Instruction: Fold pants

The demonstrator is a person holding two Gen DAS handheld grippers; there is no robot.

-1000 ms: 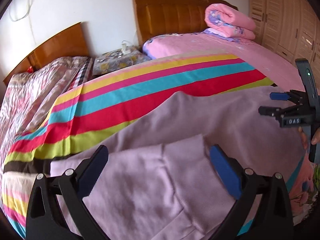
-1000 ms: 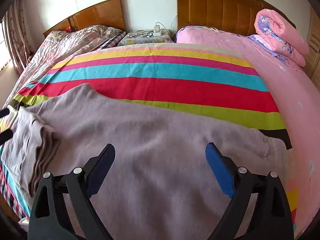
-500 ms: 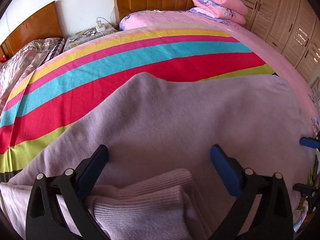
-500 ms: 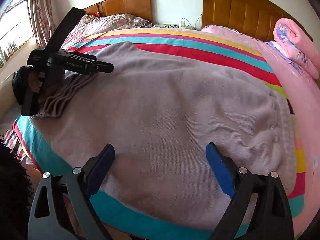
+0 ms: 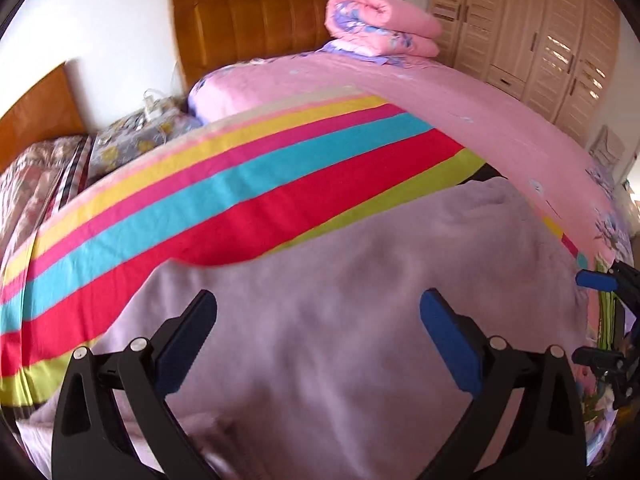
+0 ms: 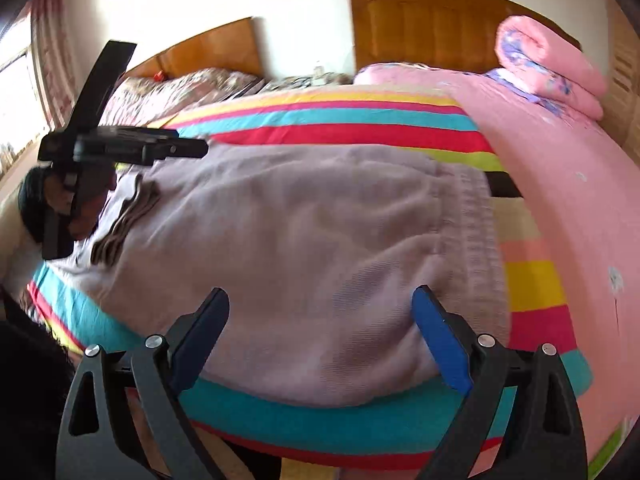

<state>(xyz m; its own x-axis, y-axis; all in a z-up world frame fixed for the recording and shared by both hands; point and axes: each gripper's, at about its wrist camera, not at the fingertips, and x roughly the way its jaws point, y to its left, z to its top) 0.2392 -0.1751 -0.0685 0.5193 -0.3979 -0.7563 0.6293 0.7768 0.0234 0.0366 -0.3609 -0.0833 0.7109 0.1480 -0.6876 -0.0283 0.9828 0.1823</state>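
While pants [image 6: 304,216] lie flat on bed [image 6: 560,184], left claw [image 5: 318,336] agape, right claw [image 6: 320,334] agape.

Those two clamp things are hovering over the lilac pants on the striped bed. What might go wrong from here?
Both grippers, left and right, are open and hold nothing.

1. The pants lie close to the near edge of the striped sheet; a tug there might drag them off the bed.
2. The cuffs are bunched in layers, so a pinch may catch only some layers and skew the fold.
3. A deep pinch could catch the sheet too.
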